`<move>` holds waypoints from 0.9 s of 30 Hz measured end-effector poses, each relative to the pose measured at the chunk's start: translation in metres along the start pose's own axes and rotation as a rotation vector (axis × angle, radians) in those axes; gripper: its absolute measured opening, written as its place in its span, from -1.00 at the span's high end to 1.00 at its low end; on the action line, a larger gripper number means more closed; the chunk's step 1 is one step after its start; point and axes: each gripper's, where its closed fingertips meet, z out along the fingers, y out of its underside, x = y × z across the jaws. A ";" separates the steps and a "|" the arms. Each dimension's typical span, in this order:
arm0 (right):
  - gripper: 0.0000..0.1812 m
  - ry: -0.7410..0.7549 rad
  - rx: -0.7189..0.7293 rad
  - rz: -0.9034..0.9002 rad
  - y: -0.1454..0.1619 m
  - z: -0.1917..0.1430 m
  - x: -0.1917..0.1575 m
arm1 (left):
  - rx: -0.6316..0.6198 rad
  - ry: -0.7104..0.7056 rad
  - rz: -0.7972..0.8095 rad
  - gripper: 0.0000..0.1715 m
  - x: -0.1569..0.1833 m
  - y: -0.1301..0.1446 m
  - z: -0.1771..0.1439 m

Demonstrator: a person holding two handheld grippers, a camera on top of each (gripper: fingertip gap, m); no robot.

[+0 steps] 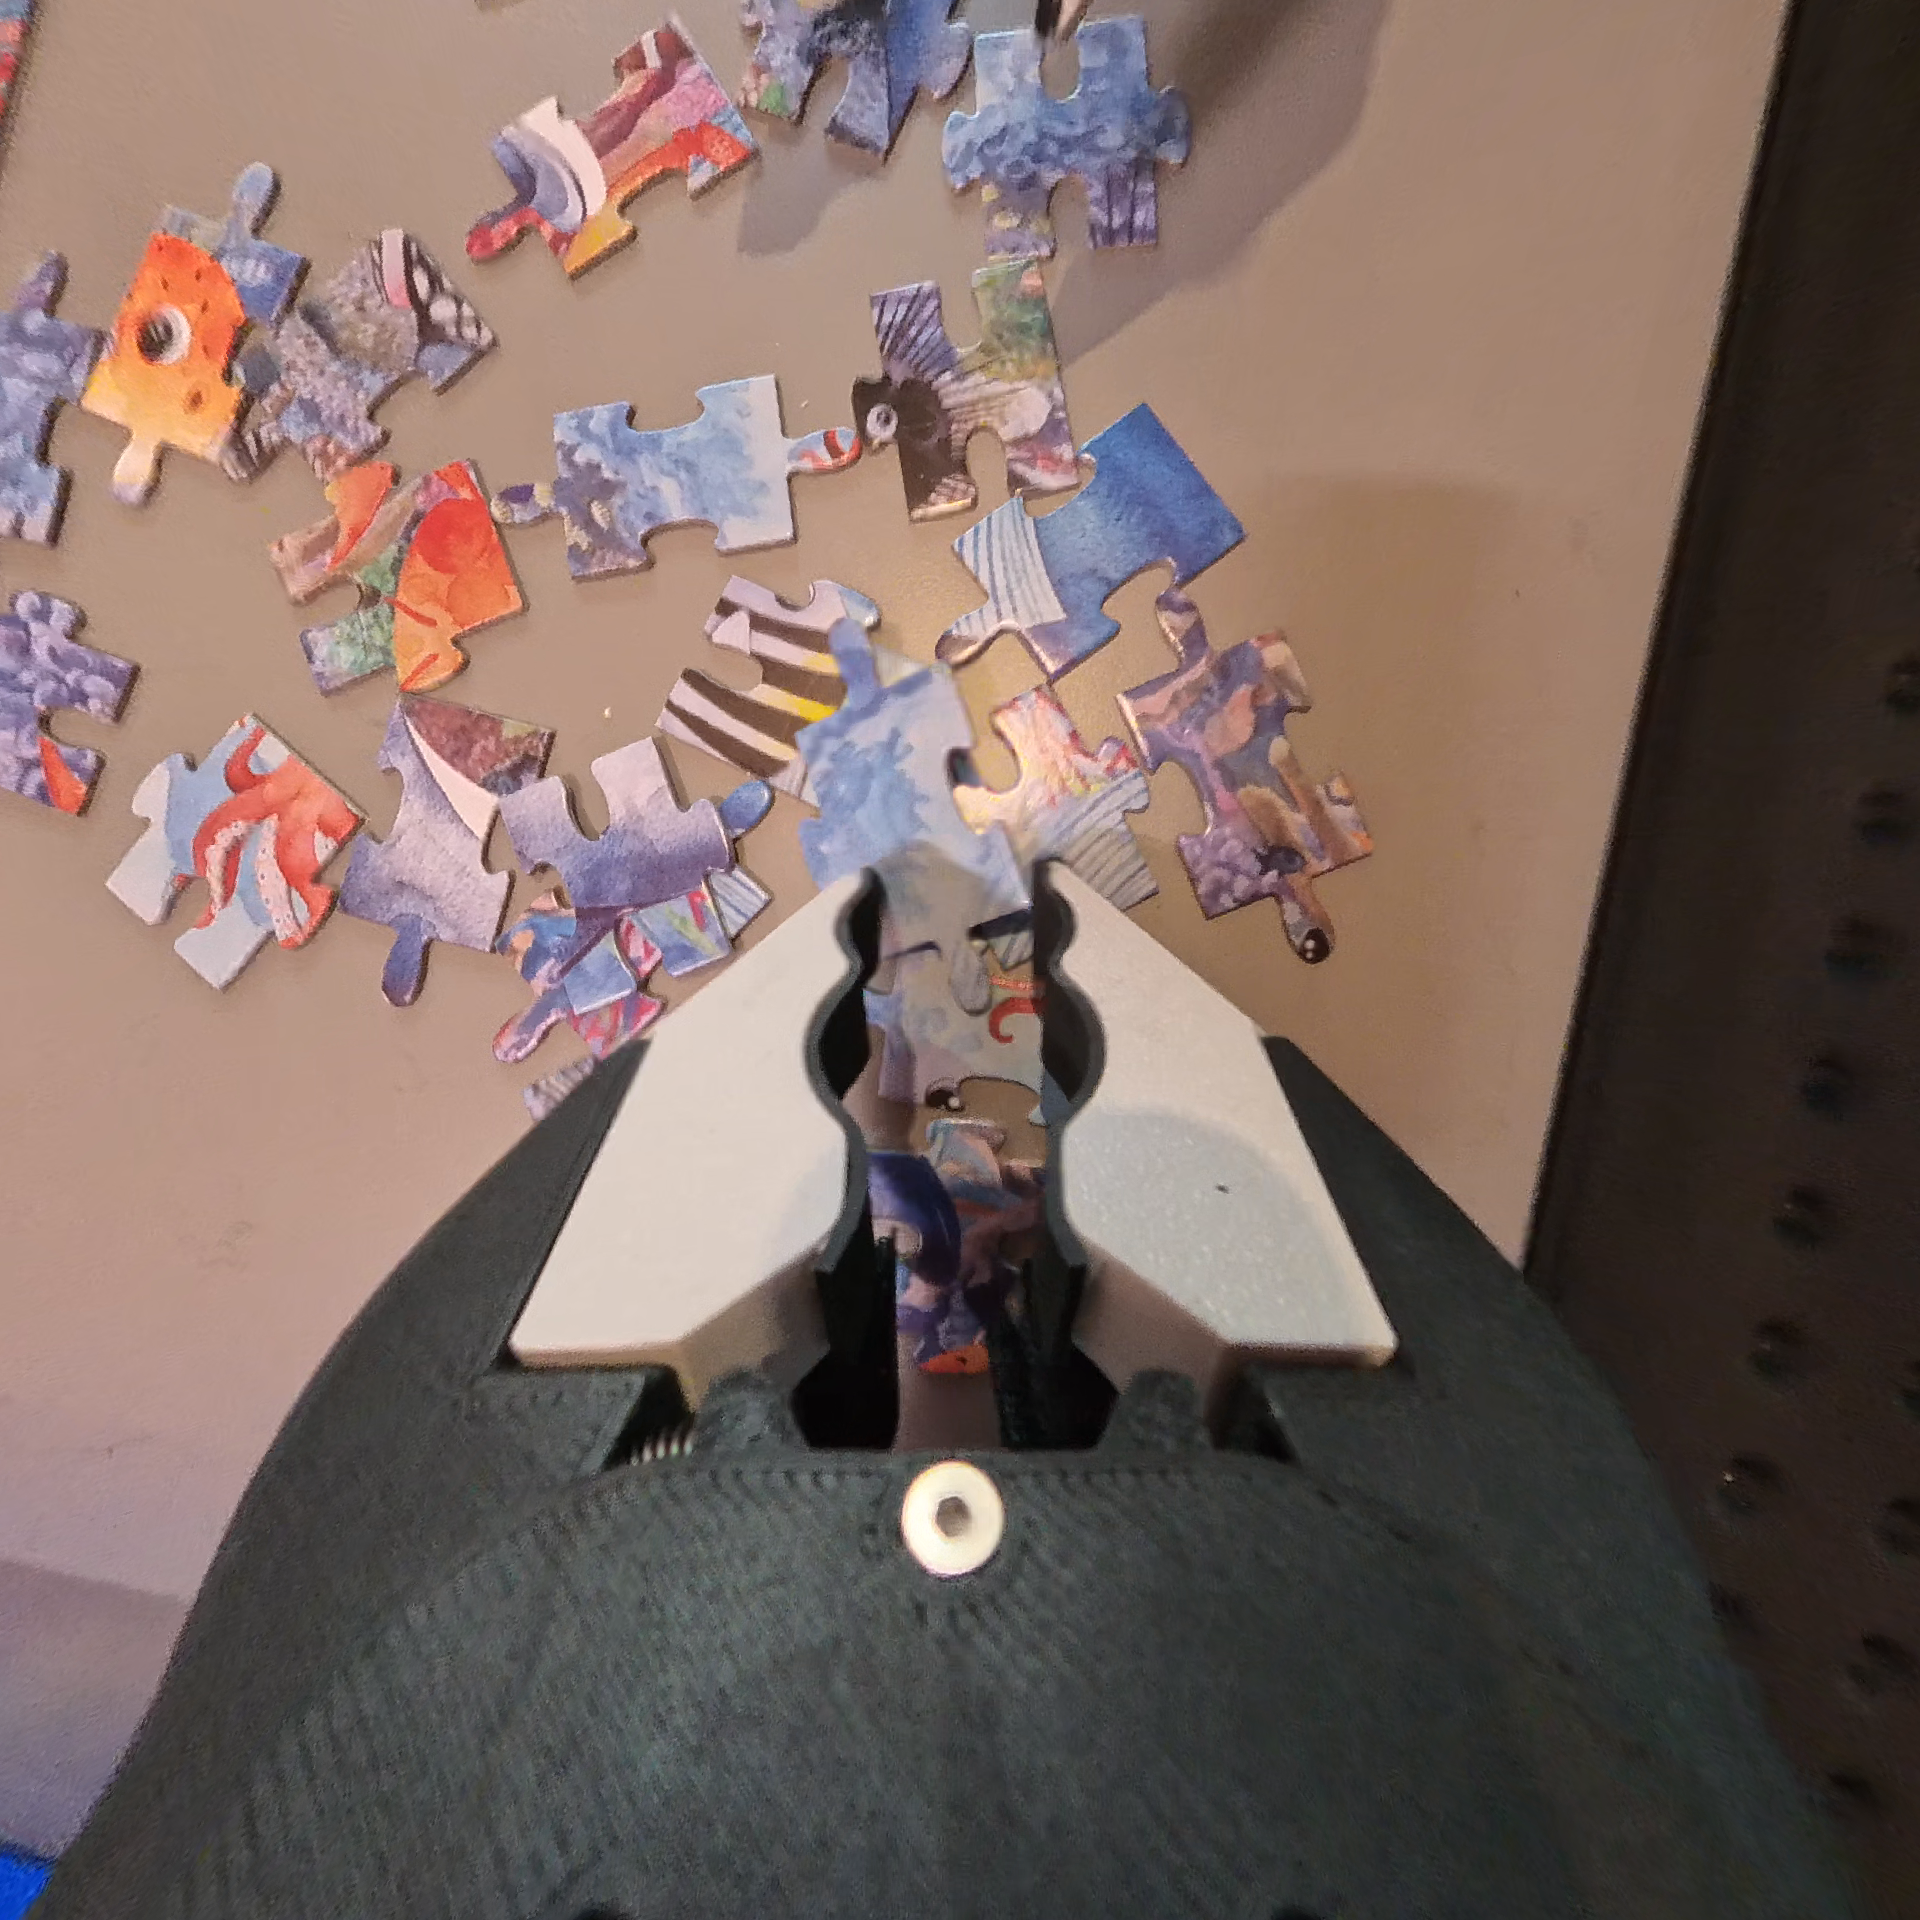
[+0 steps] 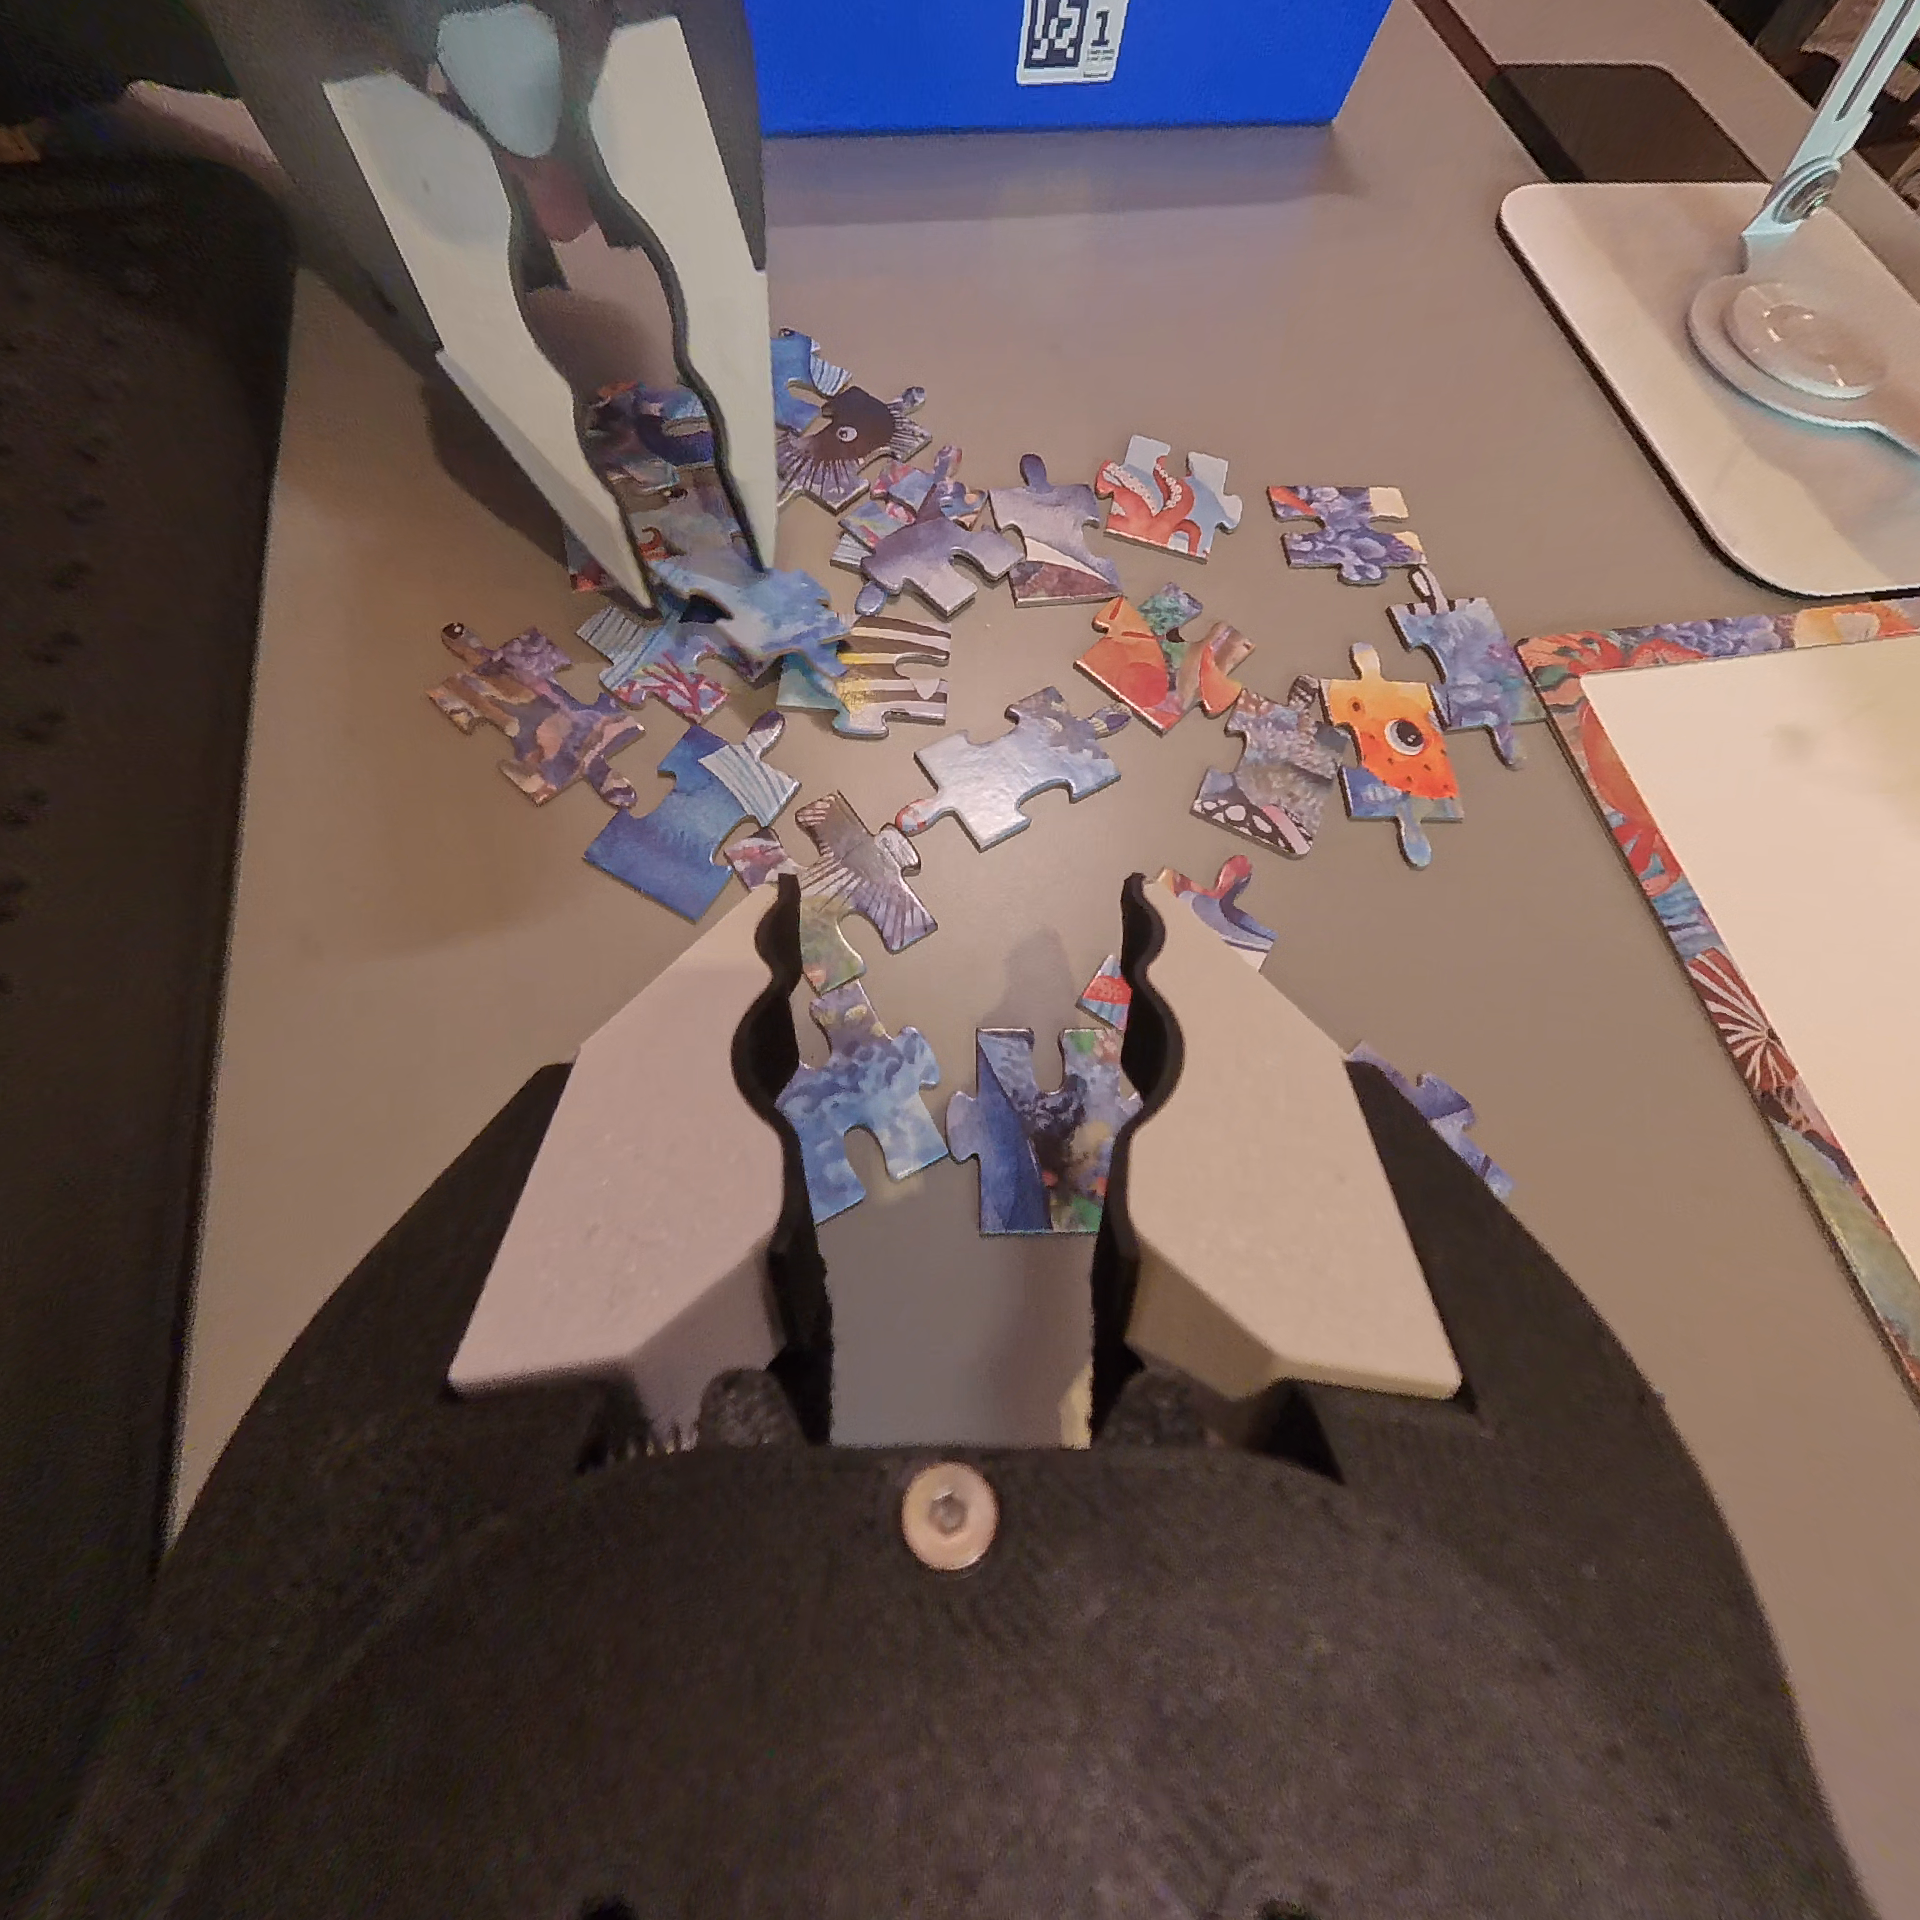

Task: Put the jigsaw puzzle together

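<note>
Puzzle pieces [image 2: 1023, 774] lie loose and scattered face-up across the grey table [image 2: 1143, 312], none of them visibly joined to another, so the job looks to be at its very start. At the table's right side, in the right wrist view, sits the puzzle frame [image 2: 1621, 790]: a patterned border around a bare white field, with no piece laid in the part that shows. Its far end runs out of the picture, so I cannot tell whether anything is placed there. The left gripper [image 1: 951, 883] has its fingers drawn narrow on a pale blue piece [image 1: 883, 769], which stands tilted up off the heap rather than flat; in the right wrist view the same left gripper [image 2: 707, 592] comes down from above with that blue piece [image 2: 758, 613] pinched at its tips, at the left end of the scatter, just above a striped piece [image 2: 899, 670]. The right gripper [image 2: 961, 894] hovers over the near pieces with its fingers spread wide and nothing between them; a blue piece and a darker one show on the table through the gap. Beyond the scatter stand a blue box [image 2: 1070, 73] and, to the right, a white lamp base [image 2: 1683, 343]. By my reading, one piece is picked up and everything else is left: carrying it to the frame, finding its place, and then doing the same for all the rest.
</note>
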 end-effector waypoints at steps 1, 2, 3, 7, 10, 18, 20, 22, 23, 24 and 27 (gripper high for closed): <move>0.33 0.001 -0.003 -0.002 0.001 0.000 0.000 | 0.021 0.005 0.020 0.76 0.001 -0.005 -0.002; 0.33 0.002 -0.004 -0.006 0.001 0.000 0.000 | 0.037 0.022 0.039 0.81 0.004 -0.010 -0.003; 0.33 0.001 -0.004 -0.008 0.001 0.000 -0.001 | 0.048 0.044 0.060 0.82 0.009 -0.015 -0.004; 0.33 0.007 0.005 -0.010 0.000 -0.002 0.000 | 0.000 0.050 0.114 0.45 0.007 -0.021 0.000; 0.33 0.019 0.012 -0.011 -0.001 -0.005 0.002 | -0.008 0.001 0.079 0.22 -0.014 -0.028 -0.005; 0.35 0.071 0.022 -0.007 0.001 -0.012 0.014 | -0.110 -0.224 -0.124 0.17 -0.128 -0.025 -0.006; 0.35 0.091 0.036 0.005 -0.001 -0.017 0.018 | -0.132 -0.216 -0.110 0.19 -0.136 -0.032 -0.004; 0.36 0.106 0.055 0.019 -0.002 -0.021 0.023 | -0.161 -0.261 -0.068 0.20 -0.151 -0.039 -0.002; 0.37 0.110 0.062 0.026 -0.003 -0.022 0.025 | -0.183 -0.275 -0.060 0.21 -0.159 -0.040 0.001; 0.37 0.112 0.066 0.030 -0.002 -0.023 0.026 | -0.195 -0.266 -0.067 0.20 -0.164 -0.043 0.006; 0.37 0.123 0.061 0.030 0.000 -0.024 0.029 | -0.165 -0.225 -0.120 0.22 -0.175 -0.056 0.024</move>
